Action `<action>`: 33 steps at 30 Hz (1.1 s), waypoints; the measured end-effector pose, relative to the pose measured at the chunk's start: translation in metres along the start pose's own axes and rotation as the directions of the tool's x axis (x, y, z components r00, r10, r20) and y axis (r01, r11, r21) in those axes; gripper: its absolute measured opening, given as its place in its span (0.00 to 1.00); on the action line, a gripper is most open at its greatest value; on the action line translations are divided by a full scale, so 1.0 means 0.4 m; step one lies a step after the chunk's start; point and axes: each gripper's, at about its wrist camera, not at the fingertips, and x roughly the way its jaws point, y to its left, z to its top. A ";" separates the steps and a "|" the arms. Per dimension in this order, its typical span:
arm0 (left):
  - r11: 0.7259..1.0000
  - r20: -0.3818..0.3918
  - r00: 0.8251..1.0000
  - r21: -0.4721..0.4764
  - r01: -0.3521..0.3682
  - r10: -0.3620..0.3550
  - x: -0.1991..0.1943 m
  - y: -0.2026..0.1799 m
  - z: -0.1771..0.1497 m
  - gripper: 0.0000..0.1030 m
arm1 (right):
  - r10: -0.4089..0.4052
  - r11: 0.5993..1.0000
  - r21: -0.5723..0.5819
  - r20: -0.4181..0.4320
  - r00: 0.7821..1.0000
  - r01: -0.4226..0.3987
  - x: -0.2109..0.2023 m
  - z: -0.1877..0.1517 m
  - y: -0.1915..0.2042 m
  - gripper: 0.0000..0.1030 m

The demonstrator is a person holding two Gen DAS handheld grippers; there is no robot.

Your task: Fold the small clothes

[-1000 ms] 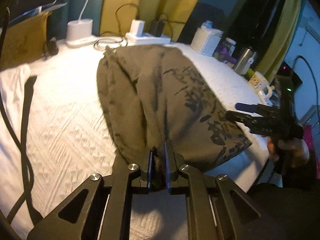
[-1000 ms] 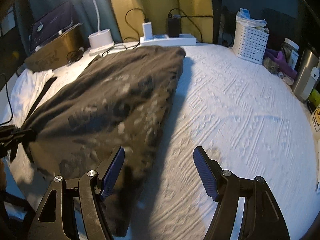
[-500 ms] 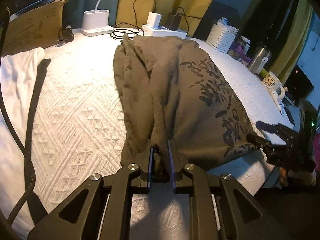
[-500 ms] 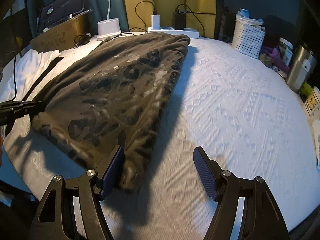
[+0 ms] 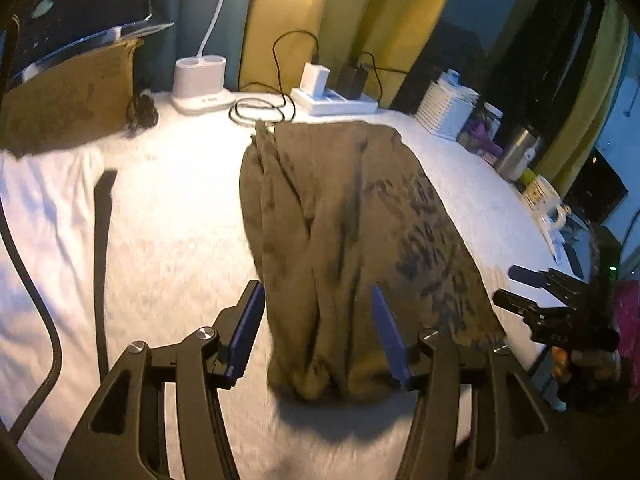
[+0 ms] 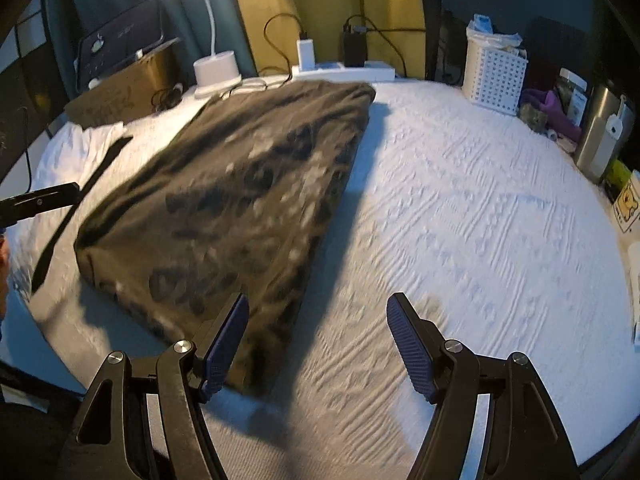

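Note:
An olive-brown garment (image 5: 352,232) with a dark print lies folded lengthwise on the white textured bedspread (image 5: 168,240), reaching from the near edge to the power strip. My left gripper (image 5: 318,332) hovers over its near bunched end, jaws opening, the cloth lying free below and between the blue pads without being pressed. In the right wrist view the same garment (image 6: 240,200) lies to the left. My right gripper (image 6: 318,344) stands open above its near right corner, holding nothing. The right gripper also shows at the right edge of the left view (image 5: 520,288).
A white lamp base (image 5: 200,88), cables and a power strip (image 5: 336,100) line the far edge. A cardboard box (image 5: 68,112) and white cloth (image 5: 40,208) with a dark strap (image 5: 102,240) lie left. A white basket (image 6: 496,76), steel flask (image 6: 604,136) and mugs stand right.
My left gripper let go of the garment's near end, spread its jaws and lifted back. The garment now lies flat. The right gripper drew back slightly, still open.

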 end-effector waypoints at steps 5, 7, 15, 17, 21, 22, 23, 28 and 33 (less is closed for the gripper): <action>1.000 0.010 1.000 0.013 0.003 -0.003 0.081 -0.001 0.094 0.54 | -0.015 1.000 0.012 0.013 1.000 0.015 0.030 0.070 -0.037 0.71; 1.000 0.016 1.000 0.029 0.005 -0.005 0.107 -0.002 0.124 0.54 | -0.015 1.000 0.017 0.014 1.000 0.014 0.044 0.092 -0.049 0.71; 0.999 -0.028 0.999 0.051 -0.016 0.018 0.248 0.015 0.230 0.54 | -0.013 1.000 0.016 0.021 1.000 0.013 0.112 0.186 -0.083 0.71; 0.998 -0.044 0.999 0.054 -0.023 0.025 0.281 0.020 0.248 0.54 | -0.015 1.000 0.013 0.024 1.000 0.015 0.132 0.213 -0.091 0.71; 0.997 -0.071 0.997 0.062 -0.035 0.039 0.328 0.030 0.269 0.54 | -0.016 1.000 0.011 0.020 1.000 0.016 0.165 0.252 -0.104 0.71; 0.997 -0.078 0.996 0.063 -0.039 0.044 0.338 0.032 0.274 0.54 | -0.016 1.000 0.011 0.019 1.000 0.016 0.173 0.262 -0.107 0.71; 0.997 -0.083 0.995 0.066 -0.045 0.051 0.348 0.034 0.278 0.54 | -0.015 1.000 0.010 0.017 1.000 0.015 0.182 0.271 -0.109 0.71; 0.996 -0.090 0.995 0.076 -0.038 0.045 0.376 0.041 0.296 0.54 | -0.011 1.000 0.011 0.007 1.000 0.011 0.214 0.297 -0.117 0.71; 0.993 -0.077 0.996 0.108 -0.044 0.053 0.390 0.040 0.308 0.31 | -0.013 1.000 -0.001 -0.007 1.000 0.013 0.248 0.315 -0.119 0.71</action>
